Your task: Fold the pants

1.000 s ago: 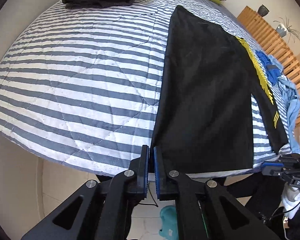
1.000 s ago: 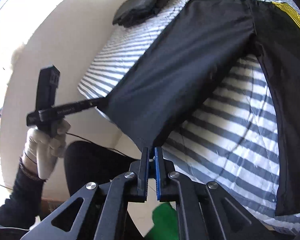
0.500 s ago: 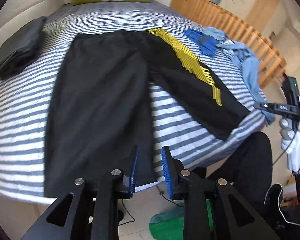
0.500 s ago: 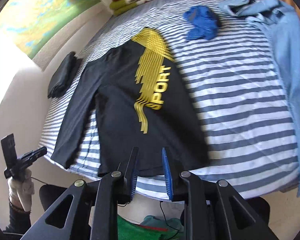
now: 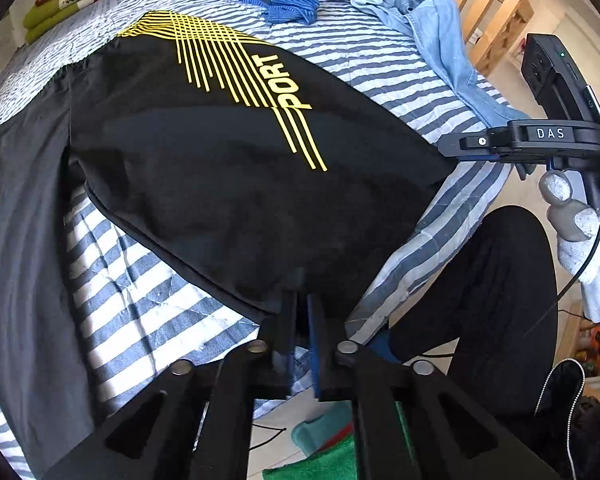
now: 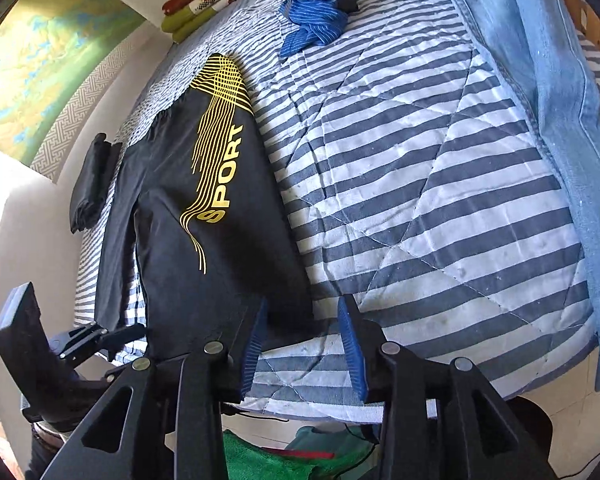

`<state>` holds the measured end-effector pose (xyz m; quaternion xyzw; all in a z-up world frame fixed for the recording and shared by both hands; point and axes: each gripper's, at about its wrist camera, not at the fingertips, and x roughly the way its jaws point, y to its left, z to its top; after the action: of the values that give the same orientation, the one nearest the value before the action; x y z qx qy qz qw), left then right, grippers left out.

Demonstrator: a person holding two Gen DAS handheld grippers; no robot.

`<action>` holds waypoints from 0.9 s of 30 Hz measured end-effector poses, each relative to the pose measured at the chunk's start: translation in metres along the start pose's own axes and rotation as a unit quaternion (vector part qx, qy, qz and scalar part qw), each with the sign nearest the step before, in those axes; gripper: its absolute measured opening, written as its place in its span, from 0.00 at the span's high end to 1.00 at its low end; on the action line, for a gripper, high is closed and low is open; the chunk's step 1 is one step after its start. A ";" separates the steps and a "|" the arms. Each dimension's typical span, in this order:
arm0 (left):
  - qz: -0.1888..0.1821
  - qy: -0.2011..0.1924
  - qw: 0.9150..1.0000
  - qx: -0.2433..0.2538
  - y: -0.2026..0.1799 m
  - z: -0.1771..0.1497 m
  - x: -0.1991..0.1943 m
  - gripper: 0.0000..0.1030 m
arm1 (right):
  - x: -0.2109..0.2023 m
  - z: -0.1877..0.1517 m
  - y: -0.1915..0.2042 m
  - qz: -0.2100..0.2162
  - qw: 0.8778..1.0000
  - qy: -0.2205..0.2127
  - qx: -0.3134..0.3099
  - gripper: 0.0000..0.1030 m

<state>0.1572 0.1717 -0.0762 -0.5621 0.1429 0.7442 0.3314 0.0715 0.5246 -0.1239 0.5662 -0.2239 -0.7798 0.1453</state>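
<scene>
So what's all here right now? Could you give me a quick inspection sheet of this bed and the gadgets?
Surface: bed with a blue-and-white striped quilt.
Job's things: black pants with a yellow SPORT print, spread flat, legs towards the bed's near edge.
Clutter: folded dark garment beside the pants; crumpled blue striped cloth; light denim garment along the far side; folded green blankets at the head.
Grippers: left gripper shut on the hem of the printed leg; right gripper open at the same hem's outer corner.
Cables: thin black cable trailing from the right gripper's handle.
Surroundings: wooden slatted frame; map-like wall picture; green cloth on the floor.
</scene>
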 end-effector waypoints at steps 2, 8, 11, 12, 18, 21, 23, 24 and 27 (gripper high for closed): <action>0.001 -0.003 1.000 -0.006 0.007 -0.007 -0.003 0.96 | 0.006 0.002 -0.002 0.005 1.000 0.010 0.005 0.67; -0.010 -0.011 1.000 -0.017 0.017 -0.025 -0.010 0.96 | 0.011 0.005 -0.004 0.019 1.000 0.012 0.005 0.64; -0.004 0.001 1.000 -0.005 0.014 -0.027 -0.006 0.96 | 0.018 0.005 0.010 -0.013 0.999 0.015 -0.029 0.68; -0.005 0.005 1.000 0.003 0.012 -0.027 -0.007 0.95 | 0.019 0.005 0.017 -0.023 0.999 0.017 -0.045 0.84; 0.010 -0.040 0.999 0.017 -0.004 -0.017 -0.032 0.48 | -0.001 0.009 0.028 0.015 0.998 0.008 -0.054 0.98; -0.005 -0.086 0.996 0.036 -0.025 -0.001 -0.038 0.43 | -0.008 0.013 0.033 0.046 0.998 0.011 -0.045 0.98; -0.022 -0.101 0.993 0.051 -0.042 0.013 -0.030 0.43 | -0.008 0.015 0.040 0.058 0.997 0.017 -0.045 0.98; -0.022 -0.109 0.992 0.056 -0.049 0.018 -0.025 0.43 | -0.007 0.016 0.042 0.068 0.997 0.022 -0.041 0.98; -0.024 -0.133 0.989 0.065 -0.069 0.036 -0.011 0.43 | -0.007 0.018 0.048 0.097 0.994 0.030 -0.031 0.98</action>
<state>0.1768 0.2399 -0.0431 -0.4387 0.1326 0.7932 0.4010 0.0552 0.4898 -0.0884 0.5603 -0.2495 -0.7511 0.2444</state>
